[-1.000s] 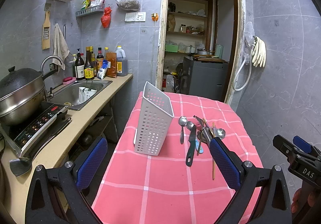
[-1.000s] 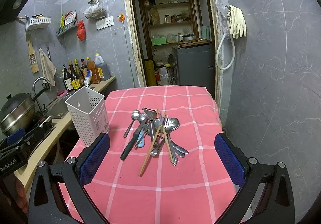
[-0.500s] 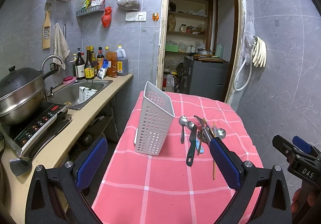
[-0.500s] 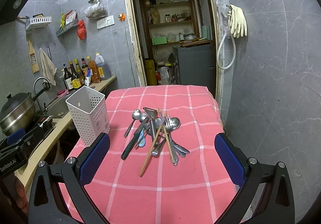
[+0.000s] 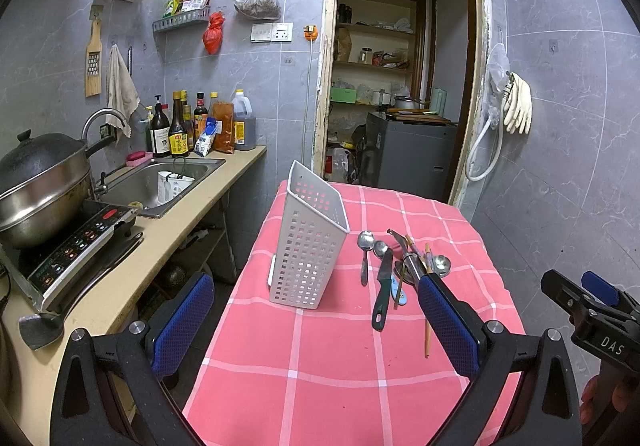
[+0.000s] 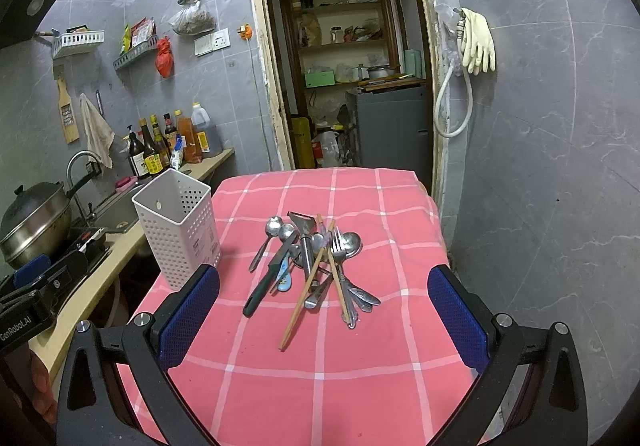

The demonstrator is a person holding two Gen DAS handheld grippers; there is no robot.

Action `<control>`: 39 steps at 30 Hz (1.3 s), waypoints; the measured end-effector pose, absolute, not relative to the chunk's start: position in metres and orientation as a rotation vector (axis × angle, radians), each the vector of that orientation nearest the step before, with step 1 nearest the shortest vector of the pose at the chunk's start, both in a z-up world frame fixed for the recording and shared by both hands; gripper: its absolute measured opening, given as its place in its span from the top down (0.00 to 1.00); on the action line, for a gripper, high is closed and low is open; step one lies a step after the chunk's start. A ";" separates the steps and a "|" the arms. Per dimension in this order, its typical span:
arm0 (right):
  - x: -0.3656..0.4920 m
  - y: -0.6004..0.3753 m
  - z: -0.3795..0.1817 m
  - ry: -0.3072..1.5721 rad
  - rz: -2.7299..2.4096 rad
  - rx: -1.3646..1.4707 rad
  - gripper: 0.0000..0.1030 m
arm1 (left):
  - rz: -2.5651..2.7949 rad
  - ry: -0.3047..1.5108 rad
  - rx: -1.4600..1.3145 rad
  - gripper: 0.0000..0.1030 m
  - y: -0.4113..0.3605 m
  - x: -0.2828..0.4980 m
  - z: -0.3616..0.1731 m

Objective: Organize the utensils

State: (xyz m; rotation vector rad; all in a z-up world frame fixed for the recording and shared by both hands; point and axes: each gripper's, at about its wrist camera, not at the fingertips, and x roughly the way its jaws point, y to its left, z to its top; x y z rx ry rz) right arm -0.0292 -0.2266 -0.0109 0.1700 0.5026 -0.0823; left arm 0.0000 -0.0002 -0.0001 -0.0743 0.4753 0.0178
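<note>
Left gripper (image 5: 316,330) hovers level, its blue pads (image 5: 182,322) spread wide, nothing between them. Right gripper (image 6: 324,320) hovers too, fingers (image 6: 458,320) wide apart and empty.

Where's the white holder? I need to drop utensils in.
The white holder stands at the table's left edge, left of the utensil pile, beside the counter.

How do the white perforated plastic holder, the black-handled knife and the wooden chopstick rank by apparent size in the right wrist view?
1. White perforated plastic holder, clearly largest.
2. Black-handled knife and wooden chopstick: similar in length, so not ranked.
</note>
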 end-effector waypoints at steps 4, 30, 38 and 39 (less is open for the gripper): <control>-0.029 -0.224 -0.012 0.503 -0.082 0.170 0.01 | 0.018 0.475 -0.074 0.00 0.000 0.000 0.000; -0.011 -0.219 -0.027 0.551 -0.089 0.184 0.01 | -0.115 0.555 -0.075 0.00 0.009 0.024 -0.017; 0.013 -0.245 -0.029 0.609 -0.118 0.234 0.01 | -0.268 0.590 -0.038 0.01 -0.007 0.053 -0.016; 0.016 -0.249 -0.030 0.618 -0.120 0.244 0.01 | -0.288 0.596 -0.028 0.01 -0.011 0.058 -0.017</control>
